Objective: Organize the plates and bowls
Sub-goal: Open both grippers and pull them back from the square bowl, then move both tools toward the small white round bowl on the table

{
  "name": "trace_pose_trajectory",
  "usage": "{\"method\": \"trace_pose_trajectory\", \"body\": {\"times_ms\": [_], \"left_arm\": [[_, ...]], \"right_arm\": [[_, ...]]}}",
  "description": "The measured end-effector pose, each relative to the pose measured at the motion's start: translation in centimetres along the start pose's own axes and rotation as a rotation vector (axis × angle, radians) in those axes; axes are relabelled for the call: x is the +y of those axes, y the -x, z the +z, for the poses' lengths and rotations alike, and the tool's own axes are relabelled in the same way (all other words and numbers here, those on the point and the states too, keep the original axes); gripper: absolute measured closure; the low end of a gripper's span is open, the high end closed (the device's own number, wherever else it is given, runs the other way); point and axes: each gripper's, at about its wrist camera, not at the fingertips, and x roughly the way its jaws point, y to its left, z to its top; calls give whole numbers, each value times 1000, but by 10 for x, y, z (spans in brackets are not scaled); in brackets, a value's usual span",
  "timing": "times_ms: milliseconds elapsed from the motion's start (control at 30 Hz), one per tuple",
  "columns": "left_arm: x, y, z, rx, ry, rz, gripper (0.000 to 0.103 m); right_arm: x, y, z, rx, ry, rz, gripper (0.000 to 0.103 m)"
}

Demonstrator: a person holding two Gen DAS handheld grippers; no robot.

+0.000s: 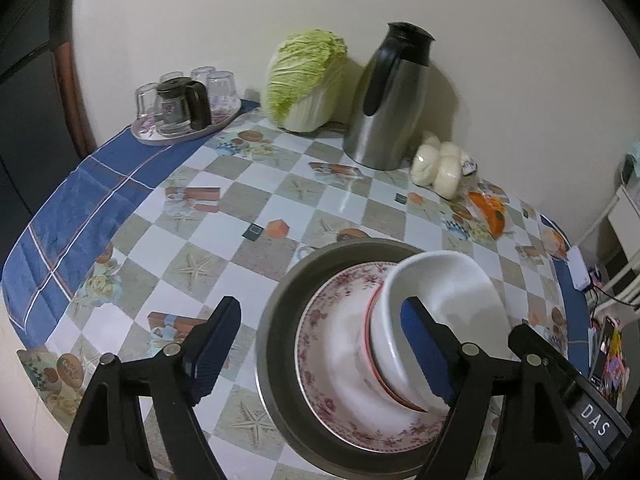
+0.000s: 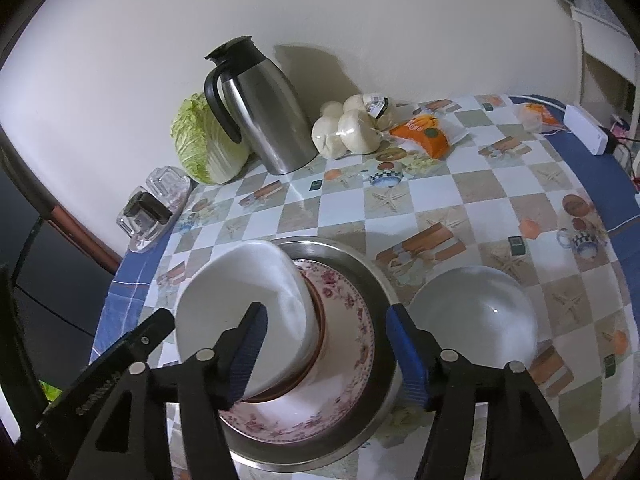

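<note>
The left gripper [image 1: 320, 354] has its jaws spread wide; its left finger hangs over bare tablecloth and its right finger [image 1: 426, 354] sits in front of the side of a white bowl [image 1: 444, 300], though whether it touches cannot be told; nothing is clamped between the fingers. The right gripper [image 2: 326, 352] is also wide open; its left finger overlaps that same bowl, seen here [image 2: 244, 304], and its right finger hangs over the edge of the stack below.

The white bowl is tilted, its opening facing away from the stack's centre; it rests in a second bowl with a red rim [image 1: 374, 364]; that bowl sits on a floral plate [image 1: 340, 408] patterned in pink; the plate lies inside a shallow metal pan [image 1: 280, 320] on the table [image 1: 224, 220], which wears a checked cloth with starfish prints and a blue border. In the right wrist view another white bowl [image 2: 476, 312] stands alone just beside the pan, upright and apart from the stack.

Further back, against the wall, stand a steel thermos jug [image 1: 390, 100] with a black handle, a napa cabbage [image 1: 304, 80] beside it, a bag of white buns [image 1: 440, 166], and an orange packet [image 1: 490, 210]; at the far left corner a small tray [image 1: 184, 128] carries upturned glasses and a glass coffee pot [image 1: 180, 106].
</note>
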Motion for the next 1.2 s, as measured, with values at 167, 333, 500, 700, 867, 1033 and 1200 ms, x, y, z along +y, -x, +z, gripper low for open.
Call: {"method": "trace_pose_trajectory", "body": {"times_ms": [167,333,500,700,867,1033,1200], "left_arm": [[7,4,1,-14,34,21,19],[14,9,1,-16,73,22,19],[19,17,2,-32,107,19,7],[24,28,3,-58,148,6,7],[19,39,3,-109,131,-9,7],[5,46,2,-119,91,-59,7],[-20,50,-2,-100,0,-79,7]], "right_arm": [[-1,1,0,1,7,-18,20],[0,6,0,-7,12,-24,9],[0,16,0,-24,19,-30,1],[-2,30,-1,-47,23,-35,0],[-8,41,0,-70,9,-30,0],[-21,54,4,-91,-1,-40,0],[-39,67,8,-106,-4,-64,0]]}}
